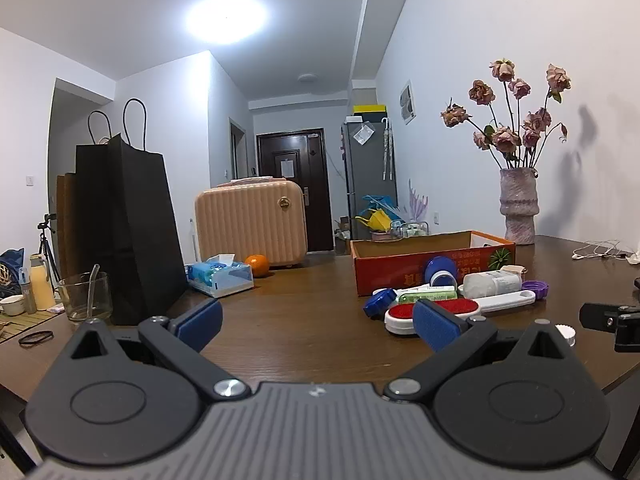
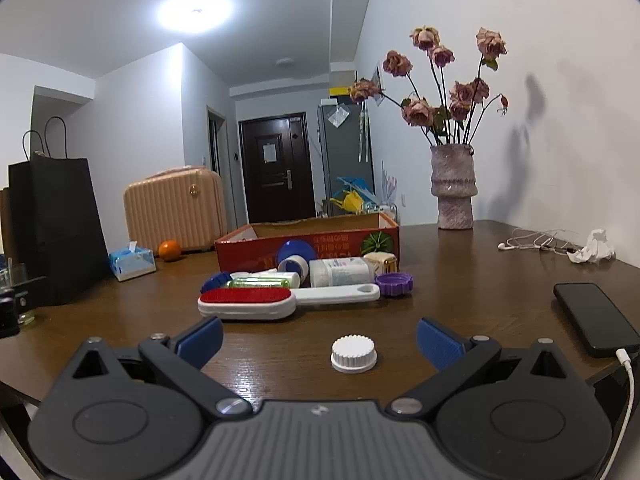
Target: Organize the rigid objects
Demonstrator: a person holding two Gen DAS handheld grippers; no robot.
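A pile of small rigid items lies in front of an open red cardboard box (image 2: 240, 244) (image 1: 400, 270): a white lint brush with a red pad (image 2: 248, 302) (image 1: 400, 314), a green tube (image 2: 260, 281), a white bottle (image 2: 340, 272) (image 1: 492, 282), a blue-capped jar (image 2: 294, 254) (image 1: 440, 270), a blue cap (image 2: 214, 280) (image 1: 376, 305), a purple cap (image 2: 394, 283) (image 1: 535, 289). A white ribbed cap (image 2: 353, 353) (image 1: 568, 334) sits alone between my right gripper's (image 2: 319, 338) open fingers. My left gripper (image 1: 318, 322) is open and empty, left of the pile.
A vase of dried roses (image 2: 454, 192) stands behind the box. A black phone on a cable (image 2: 596, 318), earphones (image 2: 536, 242) and crumpled paper (image 2: 594, 246) lie right. A black paper bag (image 1: 128, 232), glass (image 1: 86, 296), tissue box (image 1: 220, 274) and orange (image 1: 257, 265) are left.
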